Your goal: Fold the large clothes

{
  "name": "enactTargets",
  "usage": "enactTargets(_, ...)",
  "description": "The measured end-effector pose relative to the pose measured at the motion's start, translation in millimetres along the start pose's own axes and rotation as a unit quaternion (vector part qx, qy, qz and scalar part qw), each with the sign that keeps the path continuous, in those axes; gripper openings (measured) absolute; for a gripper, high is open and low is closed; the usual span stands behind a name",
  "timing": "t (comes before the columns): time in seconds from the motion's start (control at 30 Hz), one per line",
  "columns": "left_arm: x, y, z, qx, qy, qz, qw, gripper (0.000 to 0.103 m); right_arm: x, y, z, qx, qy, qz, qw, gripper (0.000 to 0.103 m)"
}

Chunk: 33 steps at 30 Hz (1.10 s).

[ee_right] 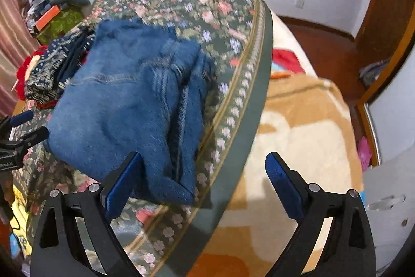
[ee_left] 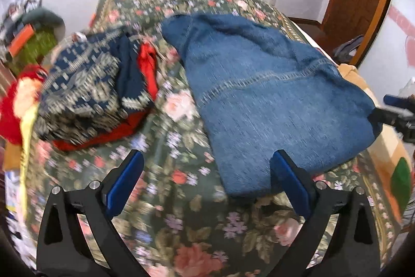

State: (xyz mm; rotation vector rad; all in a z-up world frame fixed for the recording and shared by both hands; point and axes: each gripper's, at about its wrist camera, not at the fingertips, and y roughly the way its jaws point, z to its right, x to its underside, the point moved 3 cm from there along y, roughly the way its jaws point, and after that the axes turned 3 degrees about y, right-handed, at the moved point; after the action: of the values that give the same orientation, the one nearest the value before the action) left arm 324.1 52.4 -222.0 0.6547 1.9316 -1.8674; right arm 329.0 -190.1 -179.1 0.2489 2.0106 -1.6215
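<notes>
Jeans (ee_left: 272, 100) of blue denim lie folded into a thick bundle on the flowered bedspread (ee_left: 166, 199), pale stitched seams showing, stacked layers at one edge. Beside the jeans sits a patterned navy cloth (ee_left: 85, 85). Left gripper (ee_left: 207, 183) and right gripper (ee_right: 205, 183) both gape wide, holding nothing.

You've got motion blur on the bedspread (ee_left: 179, 105) and jeans (ee_left: 262, 95); clutter (ee_left: 23, 25) at left is unreadable, cut off.
</notes>
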Motion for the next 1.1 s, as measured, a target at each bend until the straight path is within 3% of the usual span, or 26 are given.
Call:
enactTargets(0.07,-7.2,-5.7,-7.6,-0.005,-0.002,0.016,0.9999,0.1,-9.7,-1.8,-3.7,-0.016,0.002,0.006,1.0,0.094)
enactTargets(0.2,-21.6,1.2,-22.1,0.023,-0.028,0.018,0.9992,0.1,-28.2,7.5,-11.8,-0.065,0.019,-0.002,0.998,0.094)
enactTargets(0.33,-34.1,27.1,-34.9,0.09,-0.074,-0.007,0.9932,0.1,-41.6,35.6,-19.5,-0.108,0.041,-0.038,0.993,0.094)
enactTargets(0.47,-38.8,64.0,-39.9,0.157,-0.116,-0.051,0.9794,0.1,-47.2,76.2,-15.4,-0.127,0.062,-0.098,0.985,0.094)
enactTargets(0.57,-38.0,89.2,-39.6,0.218,-0.152,-0.087,0.9603,0.1,-45.8,102.2,-0.8,-0.131,0.087,-0.128,0.979,0.094)
enactTargets(0.63,-36.7,105.3,-37.9,0.251,-0.174,-0.106,0.9463,0.1,-45.6,114.0,7.1,-0.163,0.102,-0.143,0.971,0.094)
enactTargets(0.73,-38.0,122.8,-35.1,0.278,-0.191,-0.116,0.934,0.1,-45.0,126.3,11.1,-0.193,0.111,-0.159,0.962,0.094)
enactTargets(0.87,-42.0,141.9,-27.4,0.302,-0.196,-0.128,0.924,0.1,-45.5,141.3,9.8,-0.231,0.119,-0.175,0.95,0.097)
enactTargets(1.1,-56.4,148.6,-22.4,0.322,-0.197,-0.119,0.9185,0.097,-54.1,141.7,-3.2,-0.237,0.11,-0.173,0.95,0.094)
